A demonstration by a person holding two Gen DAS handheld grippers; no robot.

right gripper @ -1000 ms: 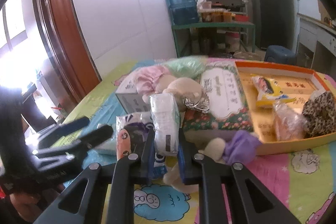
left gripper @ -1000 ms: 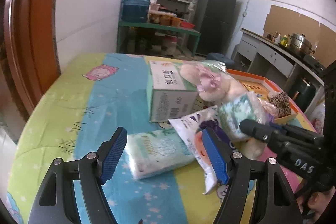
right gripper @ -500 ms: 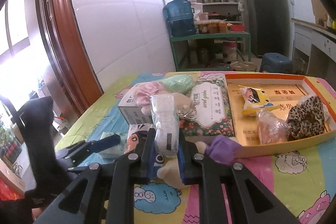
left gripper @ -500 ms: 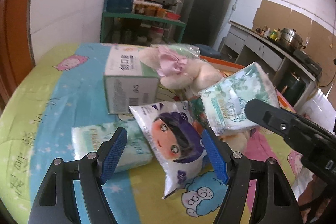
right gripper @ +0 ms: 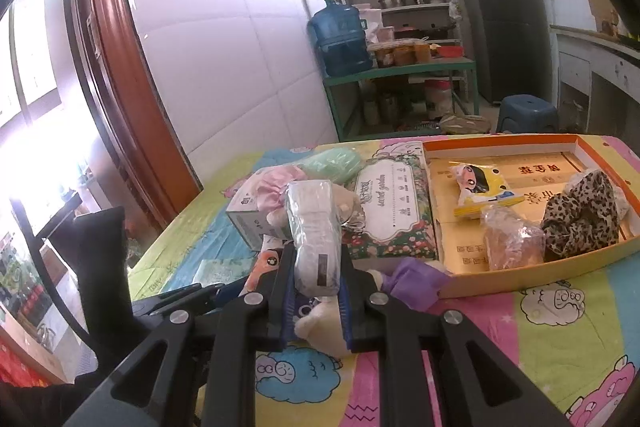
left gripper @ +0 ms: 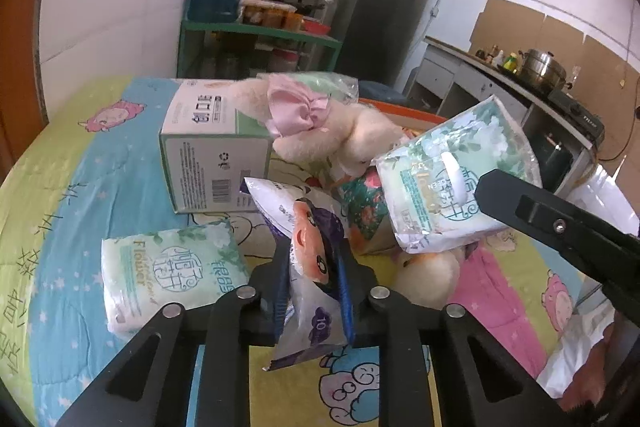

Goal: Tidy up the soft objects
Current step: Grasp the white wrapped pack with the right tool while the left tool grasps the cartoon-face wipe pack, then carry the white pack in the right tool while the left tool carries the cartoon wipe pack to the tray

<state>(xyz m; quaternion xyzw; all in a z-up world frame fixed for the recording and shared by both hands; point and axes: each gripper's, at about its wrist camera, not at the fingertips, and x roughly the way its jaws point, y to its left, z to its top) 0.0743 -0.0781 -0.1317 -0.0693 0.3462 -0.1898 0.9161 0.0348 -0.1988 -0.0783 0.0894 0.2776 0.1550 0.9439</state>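
Observation:
My left gripper [left gripper: 312,267] has its jaws closing, and the blue pads press on a white tissue pack with a cartoon face [left gripper: 288,203], squeezed between them above the cartoon tablecloth. My right gripper [right gripper: 316,267] is shut on a green floral tissue pack [right gripper: 314,223], held upright; in the left wrist view this pack [left gripper: 440,179] hangs at the right with a black right finger across it. A third tissue pack marked Flower [left gripper: 168,275] lies flat to the left of my left gripper. A cream plush toy with a pink bow [left gripper: 340,135] lies behind.
A white and green carton [left gripper: 216,155] stands beside the plush. An orange tray [right gripper: 520,147] at the right holds a yellow cartoon pack [right gripper: 480,183], a clear bag [right gripper: 508,239] and a leopard cloth [right gripper: 580,219]. A floral box [right gripper: 388,211] and a purple cloth [right gripper: 412,279] lie beside the tray.
My left gripper swung from the Flower pack to the cartoon pack and shut on it. My right gripper kept its grip on the floral pack and drifted a little.

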